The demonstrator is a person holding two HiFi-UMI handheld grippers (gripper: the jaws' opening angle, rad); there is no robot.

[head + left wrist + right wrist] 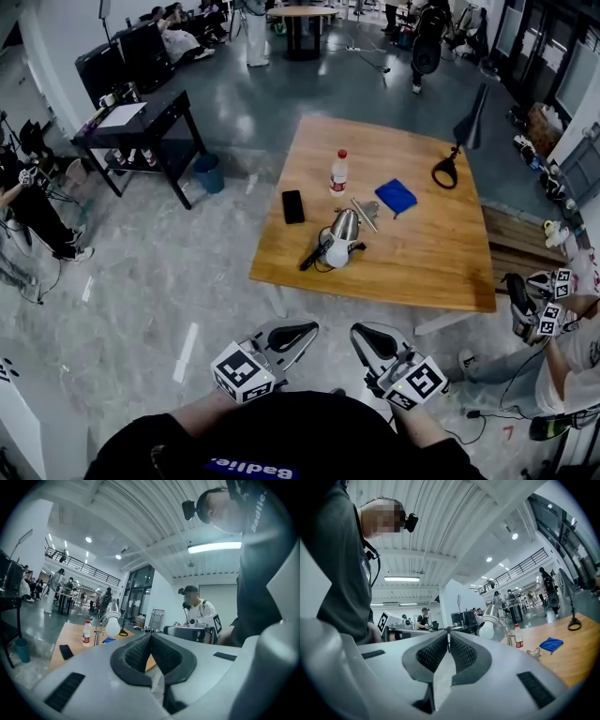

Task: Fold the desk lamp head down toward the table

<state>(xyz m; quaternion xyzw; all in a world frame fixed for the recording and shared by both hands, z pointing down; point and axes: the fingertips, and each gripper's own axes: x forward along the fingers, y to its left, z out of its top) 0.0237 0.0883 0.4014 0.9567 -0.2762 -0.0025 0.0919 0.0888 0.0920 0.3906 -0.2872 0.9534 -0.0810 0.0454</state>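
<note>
desk lamp [339, 239]: on the wooden table [422, 267], toward its near edge; silver shade and white bulb turned toward the person, head not yet folded down.
left gripper [151, 637]: pressed together on nothing, held level, low in front of the body and well short of the desk lamp.
right gripper [448, 632]: likewise closed tight and empty, level, just beside the left gripper, equally far from the desk lamp.
why so held: judged a ready posture, both tools parked side by side and aimed at the desk lamp, task not begun; must spread before any hold on the shade.
bottle [339, 172]: upright, just behind the desk lamp, probably unrelated clutter.
phone [293, 206]: flat, left of the desk lamp and slightly behind it.
blue cloth [396, 196]: flat, behind and right of the desk lamp.
black loop [445, 172]: well behind and right of the desk lamp; kind of object unclear.
hidden: base and hinge masked by the shade in the head view, cut off by the gripper bodies in both gripper views; which joint folds, impossible to tell.
hard to make out: dark piece running left from the desk lamp, cord or arm; small metal bits between the desk lamp and the blue cloth.
</note>
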